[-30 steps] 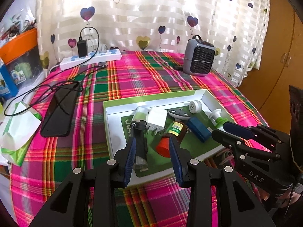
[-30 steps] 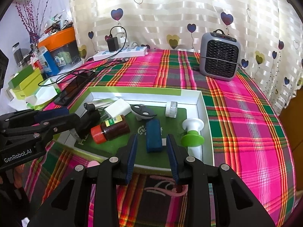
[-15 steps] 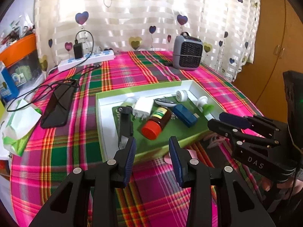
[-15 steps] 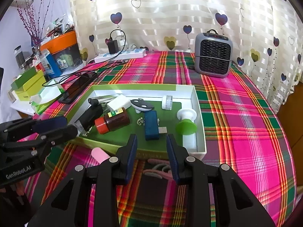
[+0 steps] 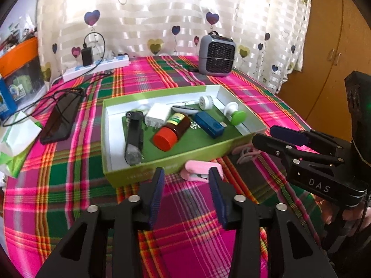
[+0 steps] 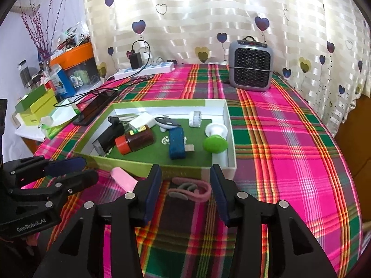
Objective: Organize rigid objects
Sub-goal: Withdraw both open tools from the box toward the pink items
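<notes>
A plaid woven cloth in pink and green covers the table [image 5: 76, 180]. On it sits a shallow green cardboard box [image 5: 162, 164] with white walls, holding a brown bottle [image 5: 174, 129] with a red cap, lying with the cap toward the camera. Just outside lie a pink stapler [image 5: 197, 170] and pink loops [image 6: 190, 188]. The left tool [image 5: 186, 180] and the right tool [image 6: 185, 180], jaws just widened, grip nothing.

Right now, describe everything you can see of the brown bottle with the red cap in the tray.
The brown translucent bottle with the red screw cap lies on its side on the green floor of the green-and-white cardboard tray, cap towards the camera. A green and yellow label wraps its body near the base. It looks like plastic or glass, closed. A white plug adapter sits against its far end; no gripper touches it.
</notes>
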`<move>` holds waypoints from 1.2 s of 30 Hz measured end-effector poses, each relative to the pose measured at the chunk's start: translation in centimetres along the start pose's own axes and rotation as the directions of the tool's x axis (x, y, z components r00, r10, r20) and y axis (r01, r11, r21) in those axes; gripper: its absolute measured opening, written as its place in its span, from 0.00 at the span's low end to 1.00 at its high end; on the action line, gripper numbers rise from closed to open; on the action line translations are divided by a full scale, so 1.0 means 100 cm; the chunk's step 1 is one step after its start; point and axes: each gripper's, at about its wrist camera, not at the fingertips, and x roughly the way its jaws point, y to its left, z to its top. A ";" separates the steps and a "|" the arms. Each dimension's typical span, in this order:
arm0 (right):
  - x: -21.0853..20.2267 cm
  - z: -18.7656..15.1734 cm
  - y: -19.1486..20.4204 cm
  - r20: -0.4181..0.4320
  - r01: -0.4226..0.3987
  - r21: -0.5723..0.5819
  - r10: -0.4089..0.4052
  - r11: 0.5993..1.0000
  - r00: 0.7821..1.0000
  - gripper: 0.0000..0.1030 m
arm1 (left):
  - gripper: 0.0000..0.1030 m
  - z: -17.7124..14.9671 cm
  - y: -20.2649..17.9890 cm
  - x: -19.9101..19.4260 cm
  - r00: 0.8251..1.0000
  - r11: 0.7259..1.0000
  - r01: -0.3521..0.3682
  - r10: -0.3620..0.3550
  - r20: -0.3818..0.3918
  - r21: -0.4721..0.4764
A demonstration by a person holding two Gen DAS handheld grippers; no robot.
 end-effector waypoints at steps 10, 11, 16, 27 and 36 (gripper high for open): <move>0.000 -0.016 -0.016 -0.031 0.026 0.028 -0.025 0.999 0.999 0.51 | 0.44 -0.016 -0.008 0.013 0.997 0.998 0.054 -0.056 -0.050 -0.037; 0.000 -0.017 -0.017 -0.037 0.027 0.029 -0.026 0.999 0.999 0.52 | 0.44 -0.018 -0.009 0.015 0.996 0.997 0.063 -0.066 -0.056 -0.040; 0.002 -0.024 -0.018 -0.056 0.020 0.027 -0.019 0.999 0.998 0.56 | 0.45 -0.018 -0.012 0.019 0.994 0.995 0.079 -0.083 -0.066 -0.059; 0.016 -0.019 -0.022 -0.090 -0.035 0.007 0.036 0.999 0.995 0.56 | 0.45 -0.008 -0.016 0.029 0.992 0.990 0.087 -0.097 -0.082 -0.110; 0.024 -0.013 -0.018 -0.112 -0.057 -0.078 0.048 0.995 0.993 0.56 | 0.45 0.001 -0.019 0.040 0.993 0.990 0.053 -0.066 -0.103 -0.129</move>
